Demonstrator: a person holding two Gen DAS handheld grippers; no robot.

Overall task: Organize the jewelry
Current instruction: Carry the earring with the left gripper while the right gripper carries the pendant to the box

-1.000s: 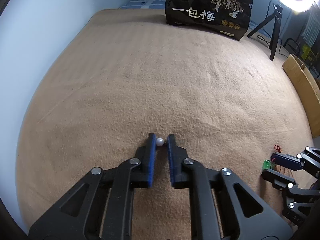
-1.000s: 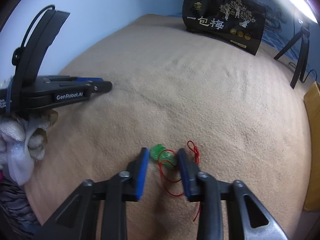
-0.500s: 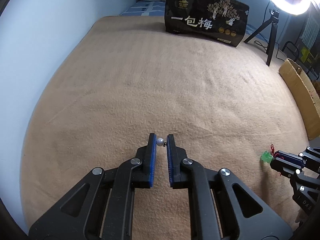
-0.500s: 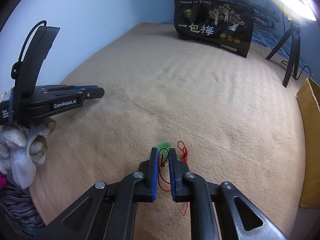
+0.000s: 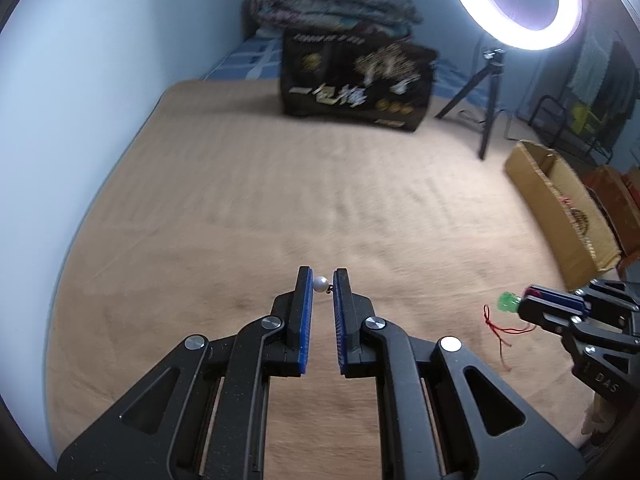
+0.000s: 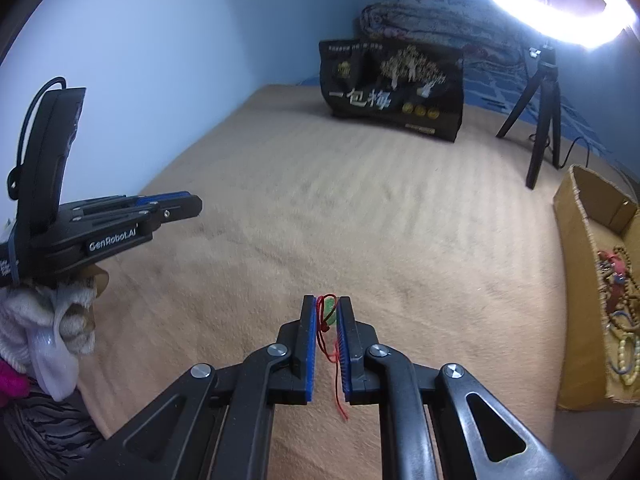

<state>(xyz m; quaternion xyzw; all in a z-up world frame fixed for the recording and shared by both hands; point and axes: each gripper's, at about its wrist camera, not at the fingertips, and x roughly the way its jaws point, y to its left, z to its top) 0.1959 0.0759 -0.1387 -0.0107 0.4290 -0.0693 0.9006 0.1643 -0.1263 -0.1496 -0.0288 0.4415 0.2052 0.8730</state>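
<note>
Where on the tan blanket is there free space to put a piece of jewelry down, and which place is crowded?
The tan blanket lies bare between the blue wall, the black bag and the cardboard box. The tripod stands in the far corner beside the box. The box is crowded with beads.

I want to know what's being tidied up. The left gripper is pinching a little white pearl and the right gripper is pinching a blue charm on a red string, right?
Nearly. The left gripper does pinch the white pearl, but the charm in the right gripper is green, not blue. The left wrist view shows its colour best. Its red string is right.
</note>
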